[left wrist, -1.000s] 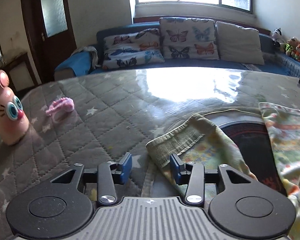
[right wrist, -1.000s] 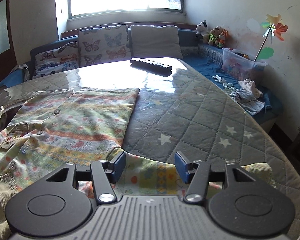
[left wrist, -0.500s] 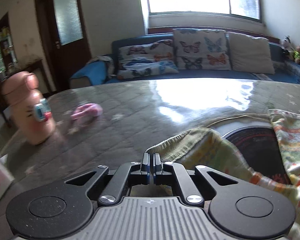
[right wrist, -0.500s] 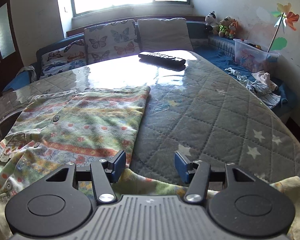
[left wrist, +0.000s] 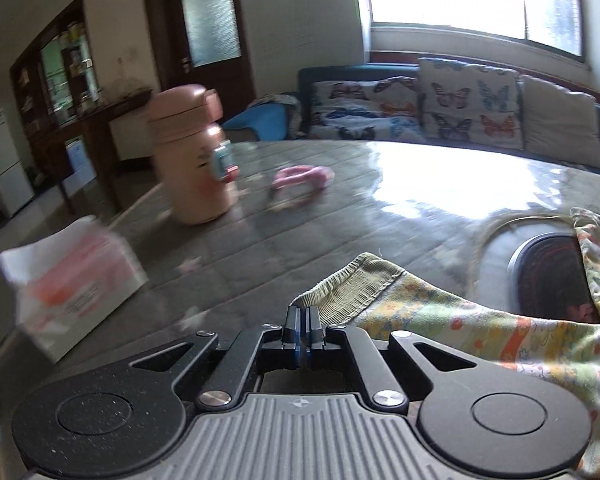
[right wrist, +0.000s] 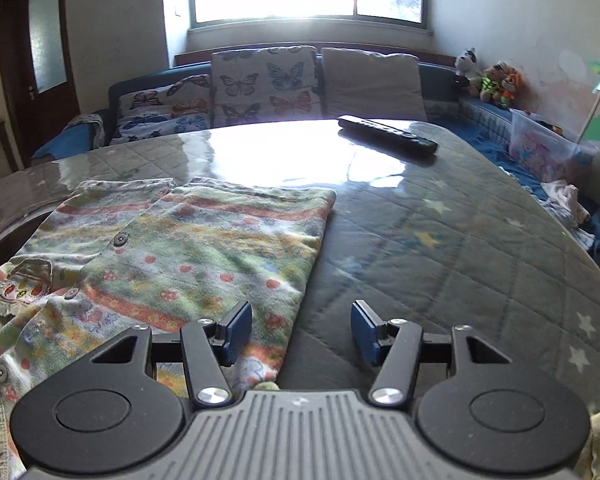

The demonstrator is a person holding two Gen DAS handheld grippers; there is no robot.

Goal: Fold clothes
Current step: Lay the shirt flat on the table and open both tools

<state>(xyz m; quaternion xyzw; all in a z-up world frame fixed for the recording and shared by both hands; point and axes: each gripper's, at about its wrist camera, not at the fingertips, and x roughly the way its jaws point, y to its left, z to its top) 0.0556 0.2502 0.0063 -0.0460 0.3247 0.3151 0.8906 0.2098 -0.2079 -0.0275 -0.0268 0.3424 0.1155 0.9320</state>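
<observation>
1. Covering most of the scene, a big table with a grey starry quilt is seen – the clothes are lying on it.
2. A flowery shirt is spread flat on the table's left part in the right wrist view; no fold is seen in it, so most of the job looks left to do.
3. One sleeve with a ribbed cuff is lifted a little, and it looks ready to be pulled.
4. The left gripper is clenched tight by the cuff's corner – it looks pinched, but the cloth between the pads is hidden.
5. The right gripper is spread apart over the shirt's edge, and nothing is grasped.
6. The pink bottle and tissue pack are blurred.
</observation>
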